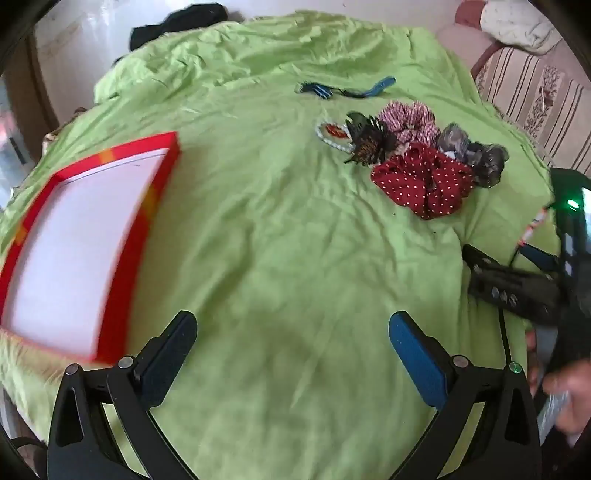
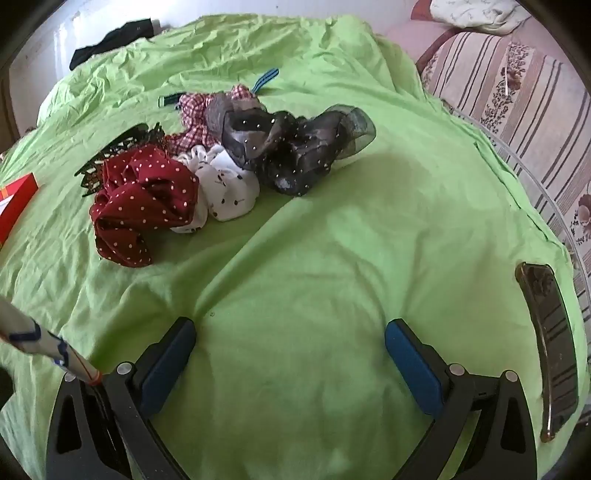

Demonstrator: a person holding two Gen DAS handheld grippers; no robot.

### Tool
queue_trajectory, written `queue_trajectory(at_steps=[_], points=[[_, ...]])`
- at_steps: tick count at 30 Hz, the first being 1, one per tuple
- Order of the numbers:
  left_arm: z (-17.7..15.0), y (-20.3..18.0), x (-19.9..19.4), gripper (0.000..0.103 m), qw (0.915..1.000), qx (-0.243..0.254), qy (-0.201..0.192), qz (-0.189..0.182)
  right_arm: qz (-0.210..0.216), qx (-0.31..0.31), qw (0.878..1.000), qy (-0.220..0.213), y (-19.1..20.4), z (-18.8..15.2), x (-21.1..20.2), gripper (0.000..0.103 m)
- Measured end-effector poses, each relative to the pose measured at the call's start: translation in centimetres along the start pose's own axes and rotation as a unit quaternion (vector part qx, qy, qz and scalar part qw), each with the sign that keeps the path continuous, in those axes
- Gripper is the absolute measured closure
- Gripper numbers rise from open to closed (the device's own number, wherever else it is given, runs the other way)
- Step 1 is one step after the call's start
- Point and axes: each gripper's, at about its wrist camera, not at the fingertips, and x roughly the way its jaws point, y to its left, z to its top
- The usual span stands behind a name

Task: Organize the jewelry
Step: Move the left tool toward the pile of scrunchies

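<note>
A pile of hair accessories lies on the green sheet [image 1: 277, 221]: a red dotted scrunchie [image 1: 424, 184], a checked pink scrunchie [image 1: 406, 116], a dark sheer scrunchie [image 1: 476, 153], a black claw clip [image 1: 369, 142] and a pearl brooch [image 1: 330, 133]. A red box [image 1: 74, 240] with a white inside lies open at the left. My left gripper [image 1: 291, 332] is open and empty above bare sheet. My right gripper [image 2: 290, 339] is open and empty; the red scrunchie [image 2: 140, 199], a white scrunchie [image 2: 225, 184] and the dark one [image 2: 295, 147] lie ahead of it.
Blue striped hair bands [image 1: 343, 88] lie farther back. A dark curved barrette [image 2: 550, 347] lies at the right edge of the sheet. A striped floral sofa [image 2: 517, 92] stands to the right. Black cloth [image 1: 177, 22] lies at the far end. The other gripper [image 1: 535, 280] shows at right.
</note>
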Motion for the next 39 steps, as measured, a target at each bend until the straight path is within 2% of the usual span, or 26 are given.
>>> queue_trajectory(at_steps=[4,7,10,12,14,15,19,25,29,35,39], points=[[-1.2,1.1,-2.4,0.0,0.9994,-0.006,-0.025,0.025,-0.003,-0.013,1.0,0.019,0.3,0.5,-0.6,0.0],[-1.6,1.1,-4.5,0.0,0.9976,0.012,-0.05,0.046,-0.021,-0.036,0.999,-0.01,0.9,-0.4,-2.9,0.004],[-1.4,0.8,-6.8,0.0,0.996,0.01,-0.078,0.043,-0.047,-0.064,0.994,-0.078,1.7,-2.1,-7.2,0.005],[-1.4,0.2,-8.7,0.0,0.993,0.007,-0.106,0.052,-0.058,-0.058,0.987,-0.137,1.5,-3.2,-10.4,0.004],[-1.1,0.0,-9.9,0.0,0.9913,0.006,-0.119,0.057,-0.058,-0.049,0.982,-0.172,1.0,-3.8,-12.6,0.003],[-1.0,-0.1,-10.5,0.0,0.9905,0.006,-0.124,0.059,-0.053,-0.05,0.983,-0.171,0.8,-3.8,-13.1,0.003],[-0.6,-1.0,-13.1,0.0,0.9887,0.01,-0.142,0.047,-0.006,-0.05,0.991,-0.123,0.0,-3.6,-14.3,0.003],[-0.8,-2.3,-16.7,0.0,0.9816,0.04,-0.174,0.066,0.016,-0.021,0.991,-0.131,-1.8,-3.2,-17.0,0.004],[-0.7,-2.5,-18.5,0.0,0.98,0.044,-0.182,0.066,0.026,0.001,0.988,-0.154,-2.8,-2.0,-19.5,0.004],[2.1,-2.2,-18.3,0.0,0.9815,0.05,-0.171,0.07,0.037,0.025,0.977,-0.208,-4.4,1.6,-21.0,0.004],[5.1,-1.4,-15.5,0.0,0.987,0.047,-0.139,0.065,0.056,0.015,0.983,-0.177,-4.4,4.0,-17.6,0.004]])
